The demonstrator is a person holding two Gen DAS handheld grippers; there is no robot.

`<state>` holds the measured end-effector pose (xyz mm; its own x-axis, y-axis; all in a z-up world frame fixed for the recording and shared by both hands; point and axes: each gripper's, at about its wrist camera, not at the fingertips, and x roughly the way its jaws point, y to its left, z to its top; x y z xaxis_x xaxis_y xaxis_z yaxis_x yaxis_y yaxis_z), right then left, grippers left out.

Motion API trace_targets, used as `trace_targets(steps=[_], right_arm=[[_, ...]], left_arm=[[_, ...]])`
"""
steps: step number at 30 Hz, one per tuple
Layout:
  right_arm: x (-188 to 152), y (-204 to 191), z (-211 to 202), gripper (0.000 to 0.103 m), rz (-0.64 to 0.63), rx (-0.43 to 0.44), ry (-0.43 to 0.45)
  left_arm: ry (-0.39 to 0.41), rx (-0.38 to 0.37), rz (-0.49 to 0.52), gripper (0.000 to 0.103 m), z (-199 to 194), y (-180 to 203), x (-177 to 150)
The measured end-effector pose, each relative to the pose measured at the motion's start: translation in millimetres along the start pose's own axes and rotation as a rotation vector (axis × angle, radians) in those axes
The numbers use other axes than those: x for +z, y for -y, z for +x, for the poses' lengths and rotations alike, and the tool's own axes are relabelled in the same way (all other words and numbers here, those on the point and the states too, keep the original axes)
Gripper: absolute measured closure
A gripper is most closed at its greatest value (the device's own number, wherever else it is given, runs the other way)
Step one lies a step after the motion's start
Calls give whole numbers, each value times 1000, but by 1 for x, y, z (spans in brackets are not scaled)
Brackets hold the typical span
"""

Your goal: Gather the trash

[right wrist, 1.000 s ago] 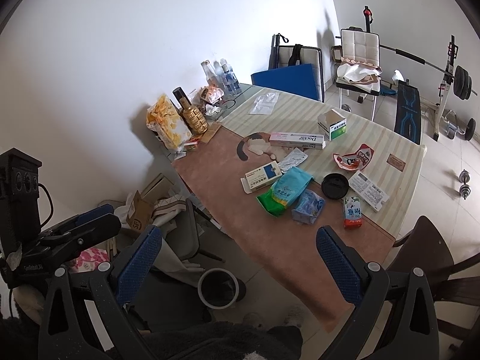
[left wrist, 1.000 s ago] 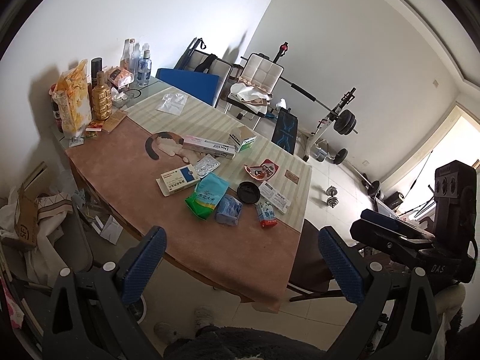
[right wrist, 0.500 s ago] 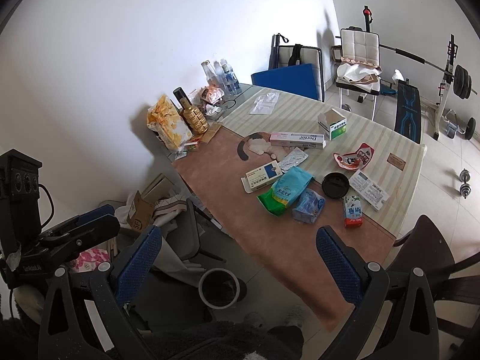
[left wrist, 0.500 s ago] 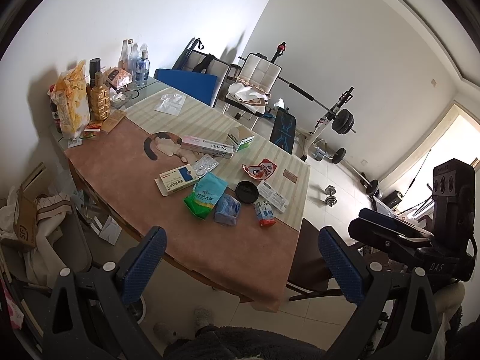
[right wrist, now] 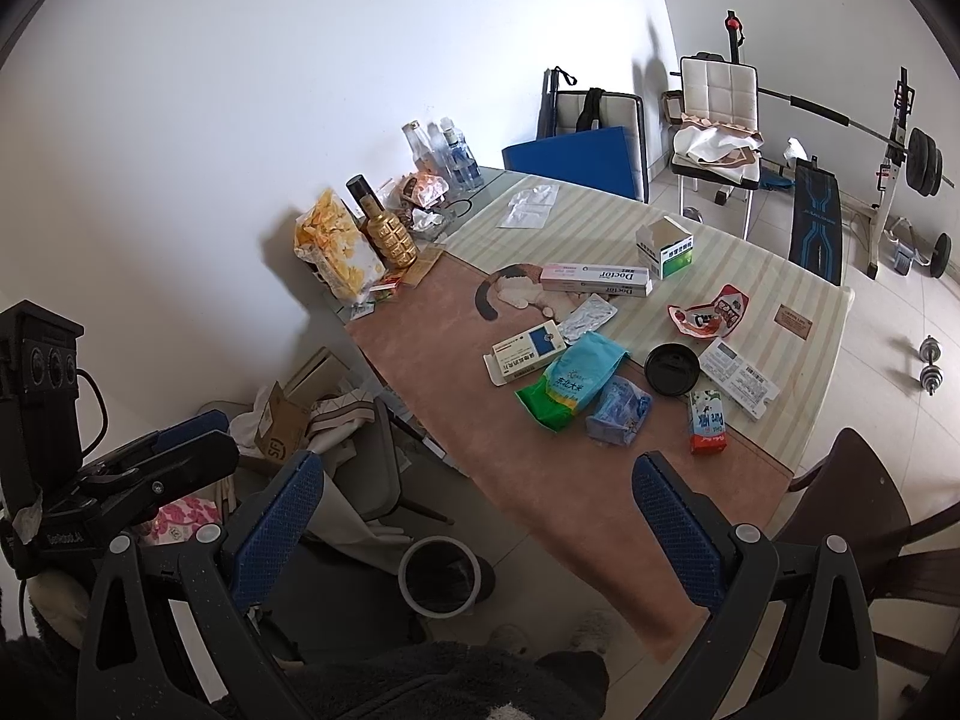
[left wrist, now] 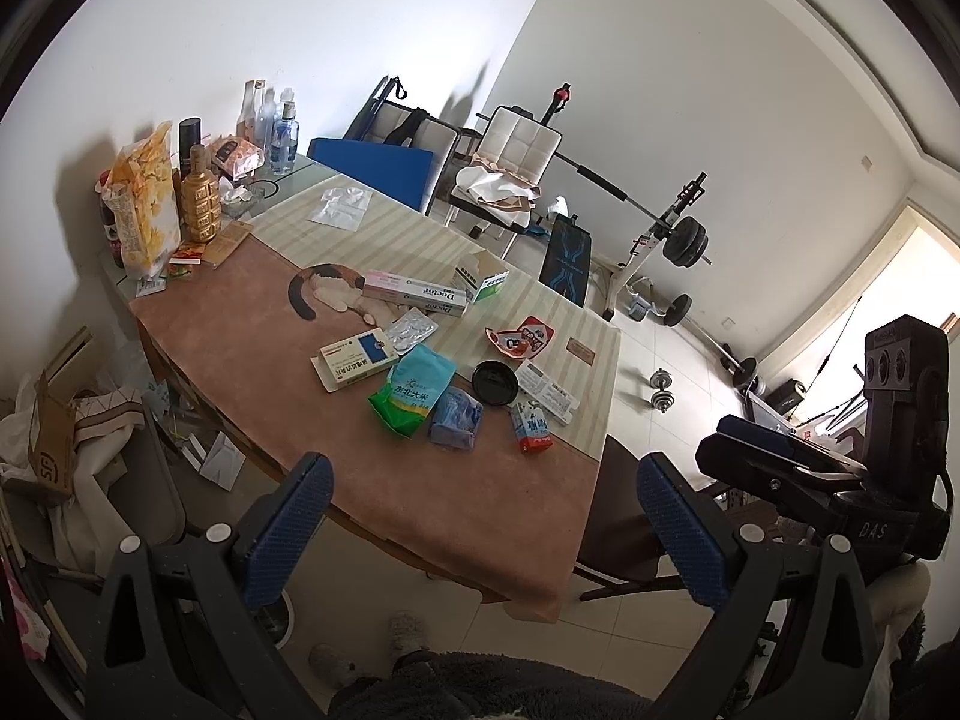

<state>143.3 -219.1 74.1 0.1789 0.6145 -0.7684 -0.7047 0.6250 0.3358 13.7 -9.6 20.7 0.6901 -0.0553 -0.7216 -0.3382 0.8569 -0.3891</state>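
Left gripper (left wrist: pixel 483 519): hanging above the floor short of the table's near edge, jaws standing wide apart, gripping nothing.
Right gripper (right wrist: pixel 477 516): hanging off the table's near corner, jaws likewise spread wide and gripping nothing.
Table (right wrist: pixel 540 480): lying ahead of both grippers under a brown and striped cloth, with the trash sitting in a loose cluster near its middle.
Green bag (right wrist: pixel 570 381): lying flat at the cluster's near side, touching a crumpled blue wrapper (right wrist: pixel 618 411) on its right.
White-and-blue box (right wrist: pixel 525 351): resting just behind the green bag, beside a foil blister pack (right wrist: pixel 591 315).
Toothpaste box (right wrist: pixel 594 279): lying crosswise farther back, near an open green-and-white carton (right wrist: pixel 663 249).
Black lid (right wrist: pixel 671 370): sitting between the blue wrapper and a white leaflet (right wrist: pixel 738 378).
Red wrapper (right wrist: pixel 711 312): lying torn open behind the lid.
Small carton (right wrist: pixel 708 420): lying on its side, nearest the table's right edge.
Bin (right wrist: pixel 441 573): standing on the floor by the table's near corner, just beyond the right gripper's fingers.
Far corner: a chip bag (left wrist: pixel 144 204), a gold bottle (left wrist: pixel 201 201) and clear bottles (left wrist: pixel 273 123) standing against the wall.
Chair (right wrist: pixel 852 516): standing at the table's right side.
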Motion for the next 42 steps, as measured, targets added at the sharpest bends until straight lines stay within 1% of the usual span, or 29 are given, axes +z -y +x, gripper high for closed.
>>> trace_targets(steps=[17, 18, 20, 21, 23, 25, 27, 29, 30, 31, 33, 35, 36, 37, 39, 41, 42], right_arm=[[-1, 1, 0, 0, 7, 5, 3], [-1, 1, 0, 0, 13, 3, 6], [1, 2, -1, 0, 43, -7, 13], [2, 4, -1, 0, 66, -11, 13], [2, 8, 9, 0, 116, -35, 10], [2, 16, 24, 0, 154, -94, -1], [5, 32, 46, 0, 180, -170, -44], [9, 60, 74, 0, 232, -214, -95], [10, 77, 91, 0, 260, -239, -128], [11, 95, 105, 0, 283, -258, -151], [14, 132, 145, 0, 316, -296, -212], [15, 165, 188, 0, 332, -342, -272], [14, 184, 206, 0, 336, -357, -295], [14, 202, 226, 0, 343, -377, -324], [12, 236, 270, 0, 368, -393, -384], [13, 263, 301, 0, 387, -405, -431], [12, 276, 317, 0, 392, -414, -452]], left_arm=[[3, 4, -1, 0, 1, 3, -2], [7, 19, -2, 0, 2, 3, -1], [14, 101, -1, 0, 8, 2, 1], [21, 167, 5, 0, 15, 1, 4], [34, 273, 36, 0, 32, -2, 9], [35, 379, 74, 0, 59, -5, 16], [0, 466, 89, 0, 98, -13, 24], [-53, 498, 87, 0, 137, -28, 31], [-94, 506, 84, 0, 163, -32, 33], [-121, 499, 85, 0, 180, -37, 35], [-204, 478, 92, 0, 233, -44, 40], [-274, 473, 113, 0, 275, -48, 44], [-320, 464, 128, 0, 304, -48, 46], [-357, 461, 142, 0, 321, -48, 48], [-436, 450, 168, 0, 359, -49, 49], [-519, 436, 196, 0, 401, -53, 50], [-548, 427, 210, 0, 414, -53, 49]])
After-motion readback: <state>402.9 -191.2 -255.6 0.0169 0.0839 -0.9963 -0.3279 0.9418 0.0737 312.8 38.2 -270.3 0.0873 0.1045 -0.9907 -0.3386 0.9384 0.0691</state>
